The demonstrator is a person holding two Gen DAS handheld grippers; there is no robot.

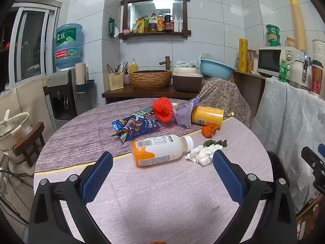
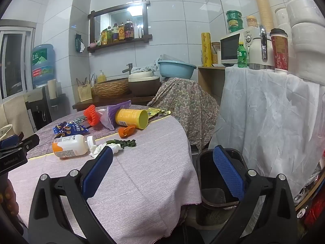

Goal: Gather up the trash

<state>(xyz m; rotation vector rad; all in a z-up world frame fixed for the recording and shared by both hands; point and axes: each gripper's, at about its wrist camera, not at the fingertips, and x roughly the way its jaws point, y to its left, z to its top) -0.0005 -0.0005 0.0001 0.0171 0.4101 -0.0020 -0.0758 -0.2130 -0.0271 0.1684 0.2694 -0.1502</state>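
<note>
Litter-strewn round table under pale cloth

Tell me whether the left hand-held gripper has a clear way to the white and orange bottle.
Probably yes: the left hand-held gripper is open, the bottle lies right ahead on the table, nothing between.

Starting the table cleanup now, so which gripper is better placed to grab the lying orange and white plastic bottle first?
Left. The left gripper has open jaws framing the orange and white plastic bottle just ahead. The right gripper points off the table edge toward the dark bin.
</note>
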